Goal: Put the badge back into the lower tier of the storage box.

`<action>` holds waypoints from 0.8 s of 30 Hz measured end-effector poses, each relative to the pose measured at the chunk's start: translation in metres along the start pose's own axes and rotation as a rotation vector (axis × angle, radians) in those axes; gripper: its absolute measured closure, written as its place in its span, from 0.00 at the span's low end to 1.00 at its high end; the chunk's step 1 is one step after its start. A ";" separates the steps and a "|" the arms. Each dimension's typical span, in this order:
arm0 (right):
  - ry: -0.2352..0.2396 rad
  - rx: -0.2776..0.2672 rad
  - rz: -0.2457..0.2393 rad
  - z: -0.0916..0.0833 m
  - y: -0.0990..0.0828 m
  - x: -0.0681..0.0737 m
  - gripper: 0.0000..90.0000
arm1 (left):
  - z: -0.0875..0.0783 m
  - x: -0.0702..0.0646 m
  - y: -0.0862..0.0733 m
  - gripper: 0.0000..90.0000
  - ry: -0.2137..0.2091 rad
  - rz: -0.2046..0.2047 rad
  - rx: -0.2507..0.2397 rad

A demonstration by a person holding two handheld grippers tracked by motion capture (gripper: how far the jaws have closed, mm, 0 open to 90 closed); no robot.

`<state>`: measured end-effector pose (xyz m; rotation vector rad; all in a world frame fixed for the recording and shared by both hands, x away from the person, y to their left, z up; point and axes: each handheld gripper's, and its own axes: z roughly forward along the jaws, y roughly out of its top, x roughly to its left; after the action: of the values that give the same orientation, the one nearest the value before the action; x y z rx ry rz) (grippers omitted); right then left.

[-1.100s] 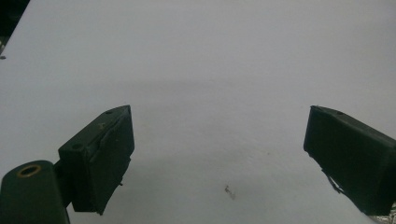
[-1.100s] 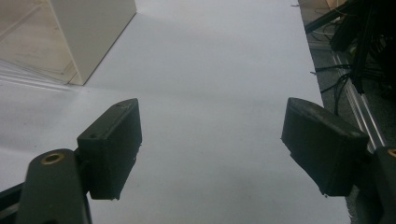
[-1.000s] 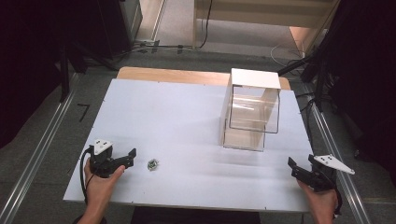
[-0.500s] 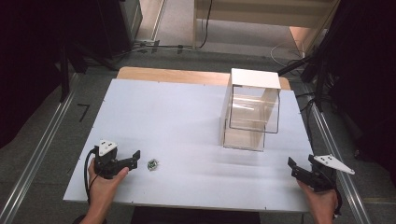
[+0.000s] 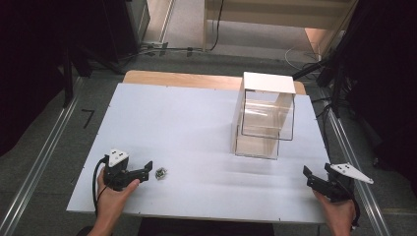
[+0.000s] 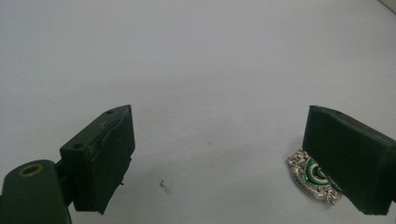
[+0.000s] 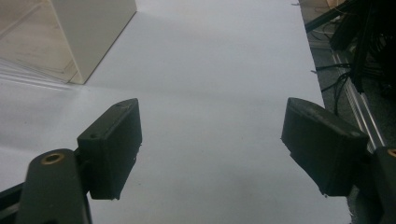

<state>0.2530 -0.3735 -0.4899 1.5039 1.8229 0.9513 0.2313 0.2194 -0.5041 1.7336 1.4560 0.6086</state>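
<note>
The small silver-and-green badge (image 5: 161, 173) lies just off the tips of the left gripper (image 5: 147, 168) (jaws spread, holding nothing), at lower left, partly behind one jaw in the left gripper view, while the right gripper (image 5: 312, 176), also released, sits far off at lower right.

Readable marks: very little

On the floor left of the surface (image 5: 196, 118) I see one dark mark (image 5: 88, 118) shaped like a "7". The small silver-rimmed badge (image 6: 314, 177) carries a green emblem with a pale curl (possibly a "G", too blurred for me to read); I find nothing else legible.
</note>
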 end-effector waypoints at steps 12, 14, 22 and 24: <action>-0.001 0.005 0.000 0.000 0.000 0.000 0.20 | 0.001 -0.009 -0.002 0.11 -0.044 0.024 0.016; -0.001 0.005 0.001 0.000 0.000 0.000 0.20 | 0.002 -0.010 -0.002 0.11 -0.049 0.029 0.020; -0.003 0.010 -0.002 0.001 0.000 0.000 0.20 | 0.003 -0.014 -0.003 0.11 -0.057 0.048 0.031; -0.004 0.011 -0.004 0.001 0.000 0.000 0.20 | 0.003 -0.015 -0.003 0.11 -0.057 0.047 0.032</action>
<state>0.2533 -0.3733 -0.4906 1.5076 1.8305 0.9375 0.2287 0.2046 -0.5069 1.8003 1.3962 0.5590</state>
